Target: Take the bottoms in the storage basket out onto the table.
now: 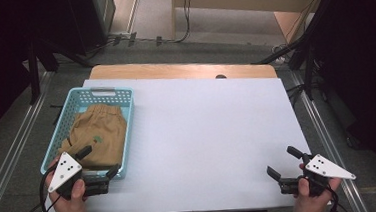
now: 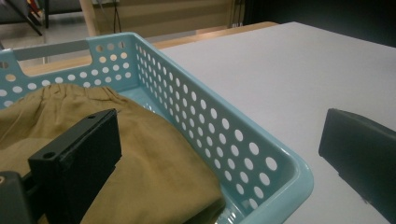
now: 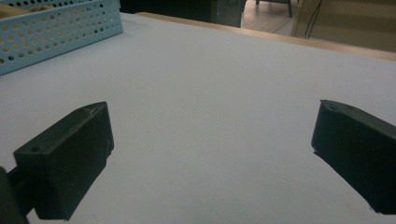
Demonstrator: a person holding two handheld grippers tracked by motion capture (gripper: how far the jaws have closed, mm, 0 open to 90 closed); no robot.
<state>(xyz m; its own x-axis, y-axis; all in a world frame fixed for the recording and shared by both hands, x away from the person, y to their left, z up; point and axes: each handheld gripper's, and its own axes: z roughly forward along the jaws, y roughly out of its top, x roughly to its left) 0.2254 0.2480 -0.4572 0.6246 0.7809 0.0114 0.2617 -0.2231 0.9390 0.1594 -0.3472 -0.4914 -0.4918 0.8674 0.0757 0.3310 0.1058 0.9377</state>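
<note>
From the high view I see my left gripper (image 1: 99, 161) at the near end of the blue basket (image 1: 129, 121) holding the folded tan garment (image 1: 97, 130), and my right gripper (image 1: 283, 162) over the white counter (image 1: 208, 134) well apart. In the left gripper view, the jaws stand wide, straddling the basket's wall. In the right gripper view, the jaws gape over bare counter.
</note>
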